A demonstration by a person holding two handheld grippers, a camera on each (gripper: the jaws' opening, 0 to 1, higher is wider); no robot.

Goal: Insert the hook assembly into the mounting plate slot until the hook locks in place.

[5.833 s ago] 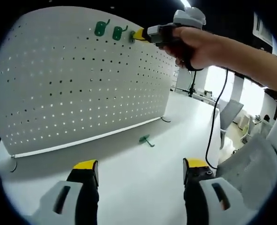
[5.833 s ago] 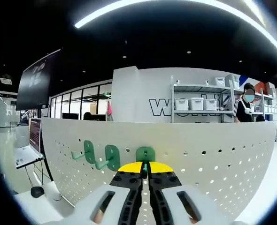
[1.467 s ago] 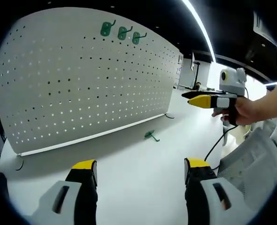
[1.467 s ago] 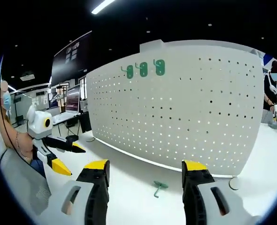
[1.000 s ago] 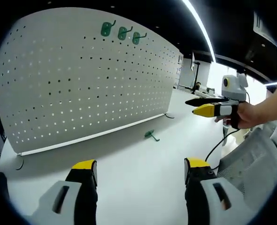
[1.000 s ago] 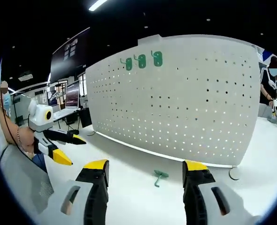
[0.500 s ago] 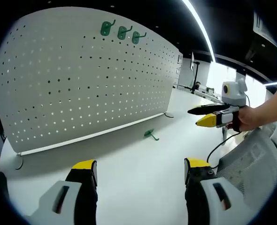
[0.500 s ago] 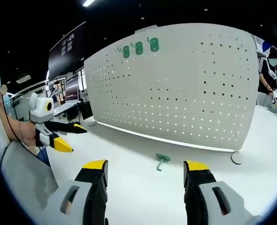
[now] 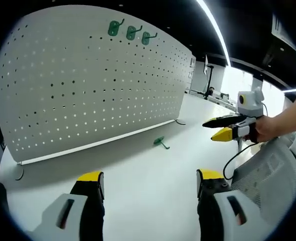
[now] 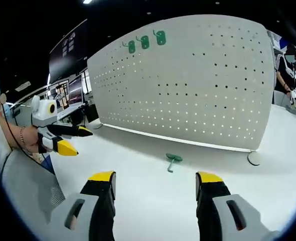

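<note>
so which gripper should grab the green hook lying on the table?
Probably right. In the right gripper view the loose green plastic hook lies nearly centred ahead of the open right gripper. In the left gripper view it sits farther off; the left gripper is open too.

Right gripper (image 9: 222, 128): 5.8 s ago shut on the third hook (image 9: 146, 38) at the pegboard (image 9: 88, 85); now withdrawn, jaws apart, lower over the table (image 9: 153, 175).
Third hook: now hanging free.

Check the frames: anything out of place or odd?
One green hook lies loose on the white table in front of the pegboard, while three hooks hang in a row near the board's top edge. Both grippers are open and empty.
</note>
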